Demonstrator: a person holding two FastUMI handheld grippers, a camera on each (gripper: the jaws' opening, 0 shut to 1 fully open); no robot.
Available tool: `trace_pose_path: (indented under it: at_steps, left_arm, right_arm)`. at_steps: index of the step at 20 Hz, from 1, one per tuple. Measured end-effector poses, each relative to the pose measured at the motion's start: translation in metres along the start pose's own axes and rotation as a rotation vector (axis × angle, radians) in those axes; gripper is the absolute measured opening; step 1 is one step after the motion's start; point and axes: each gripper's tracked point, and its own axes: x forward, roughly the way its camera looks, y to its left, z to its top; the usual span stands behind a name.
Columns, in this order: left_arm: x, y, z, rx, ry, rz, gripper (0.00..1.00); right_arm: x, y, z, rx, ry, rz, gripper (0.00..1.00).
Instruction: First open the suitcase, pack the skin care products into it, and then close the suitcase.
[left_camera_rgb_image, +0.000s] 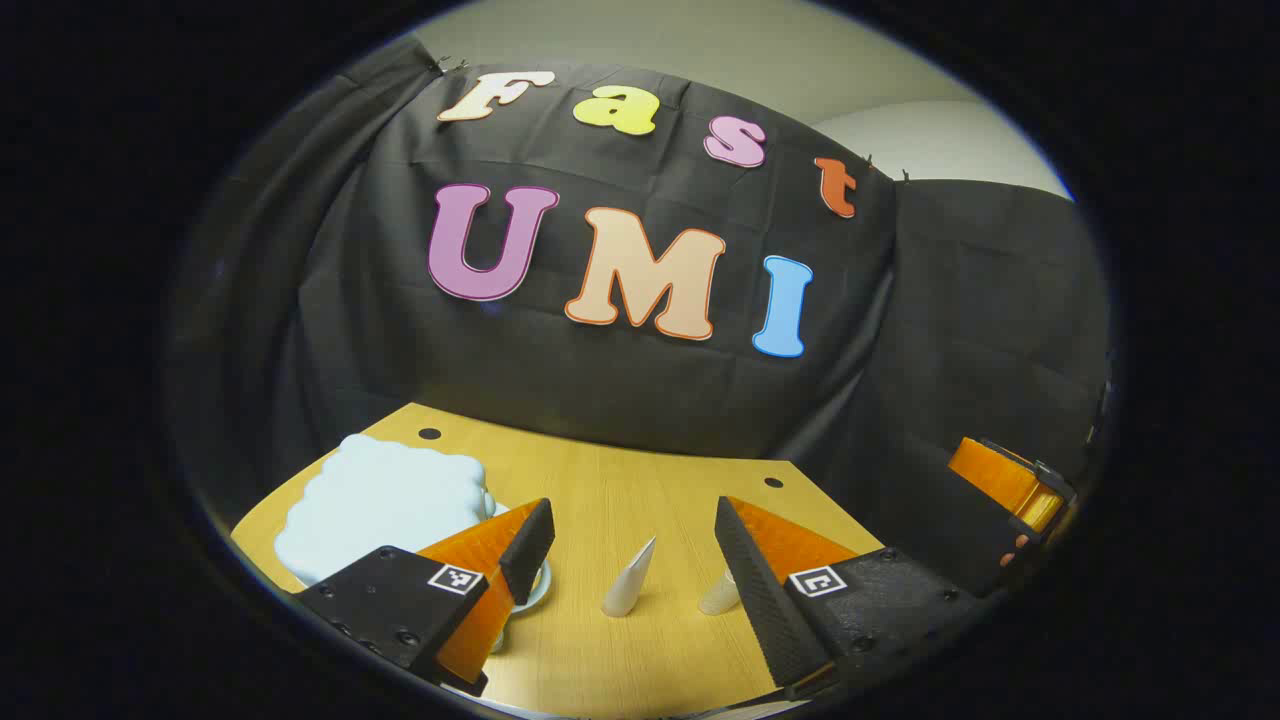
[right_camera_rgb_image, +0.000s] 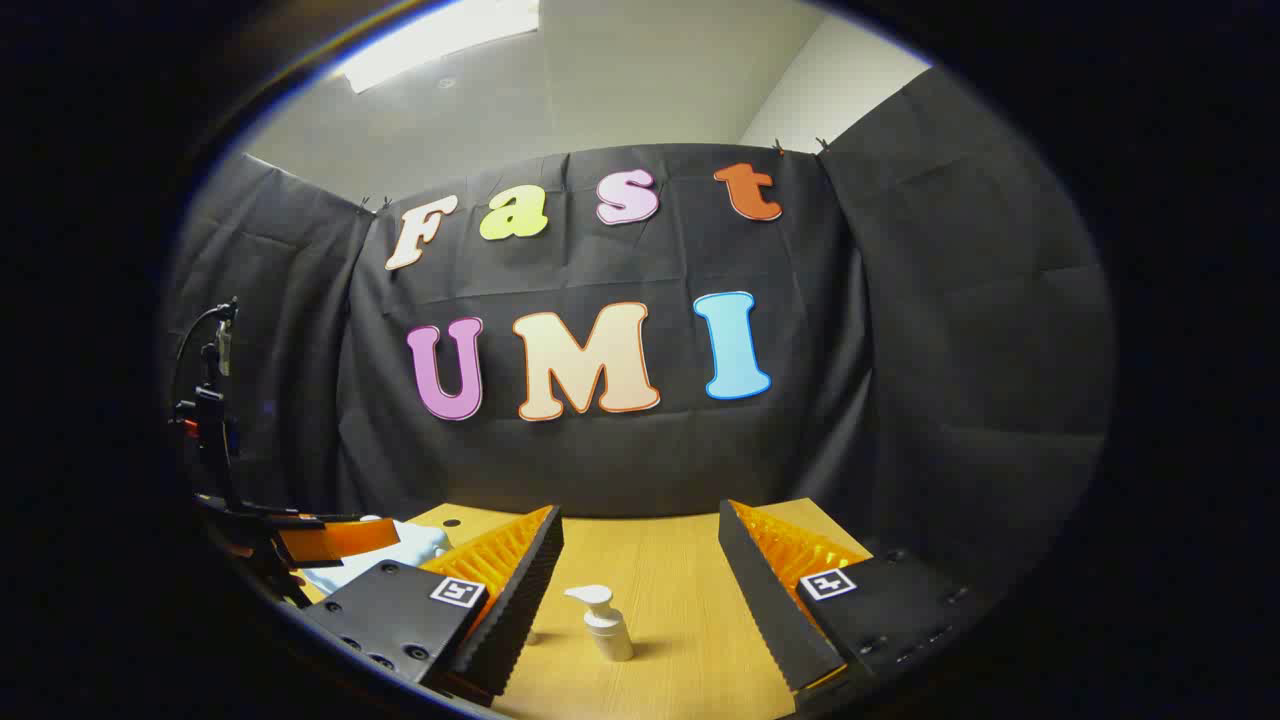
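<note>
the left claw (left_camera_rgb_image: 633, 545) hangs over the wooden tabletop (left_camera_rgb_image: 640, 480) with its fingers spread wide, pinching nothing. between its fingertips, farther off, a white tube (left_camera_rgb_image: 628, 583) lies tilted on the wood, and a second pale tube (left_camera_rgb_image: 720, 594) lies just beside the right finger, partly hidden by it. the light blue suitcase (left_camera_rgb_image: 380, 500) sits closed at the far left of the tabletop, behind the left finger. in the left gripper view the other claw's orange body shows at the right edge.

the right claw (right_camera_rgb_image: 640, 550) is spread wide too, empty. a white pump bottle (right_camera_rgb_image: 606, 625) stands upright on the tabletop between its fingers, touching neither. in the right gripper view the suitcase (right_camera_rgb_image: 415, 545) peeks out at the left, behind the left claw (right_camera_rgb_image: 335, 540).
</note>
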Motion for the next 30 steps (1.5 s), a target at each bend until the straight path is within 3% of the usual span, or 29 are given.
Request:
trace_pose_path:
  at_steps: [10,20,30]
  left_arm:
    - [-0.001,0.012,-0.005,0.008,0.028,0.048,0.95]
    - [0.005,0.006,-0.022,0.023,0.083,0.027,0.95]
    - [0.06,0.045,-0.032,0.004,0.205,0.05,0.95]
  right_arm:
    - [-0.001,0.001,-0.007,0.012,0.008,0.008,0.98]
    - [0.003,0.0,-0.024,0.027,0.046,0.014,0.96]
    - [0.005,-0.004,-0.05,0.018,0.112,0.002,0.98]
